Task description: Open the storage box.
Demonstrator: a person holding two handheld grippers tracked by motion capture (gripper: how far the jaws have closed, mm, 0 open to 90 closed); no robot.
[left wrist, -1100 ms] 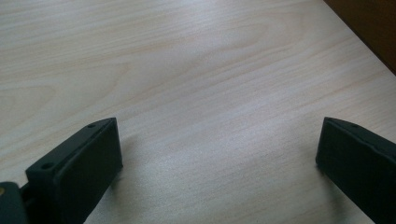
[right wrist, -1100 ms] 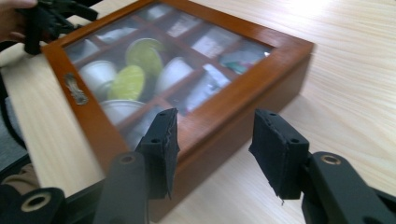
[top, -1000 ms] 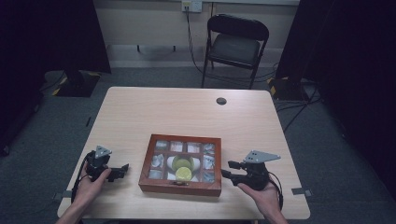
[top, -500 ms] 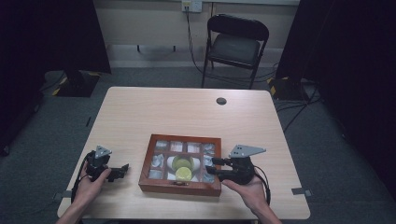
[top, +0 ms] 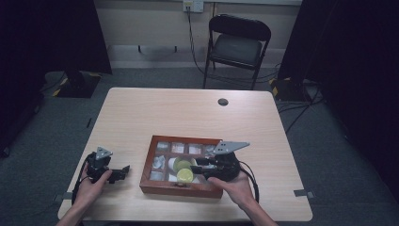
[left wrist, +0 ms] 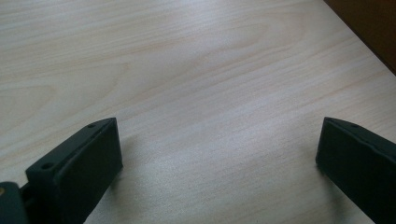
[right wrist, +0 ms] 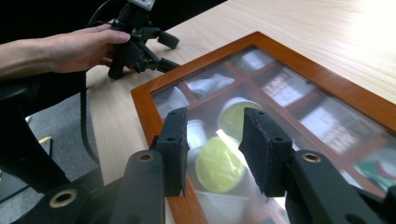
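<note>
Glass-lidded wooden box [top: 181, 190] under matte black right tool [top: 197, 165]

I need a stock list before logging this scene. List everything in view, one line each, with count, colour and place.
wooden box: one, reddish-brown frame with a glass top, divided into compartments, near edge of the table.
yellow-green round things: two, inside the box under the glass, touching or nearly so.
pale packets: several, whitish, in the other compartments; exact count unclear.
table: one, light wood.
black disc: one, set in the far part of the table.
folding chair: one, black, beyond the table.
wall socket: one, on the far wall.
left gripper: black, fingers wide apart, on bare table left of the box.
right gripper: black, fingers partly closed with nothing between them, above the box.
</note>
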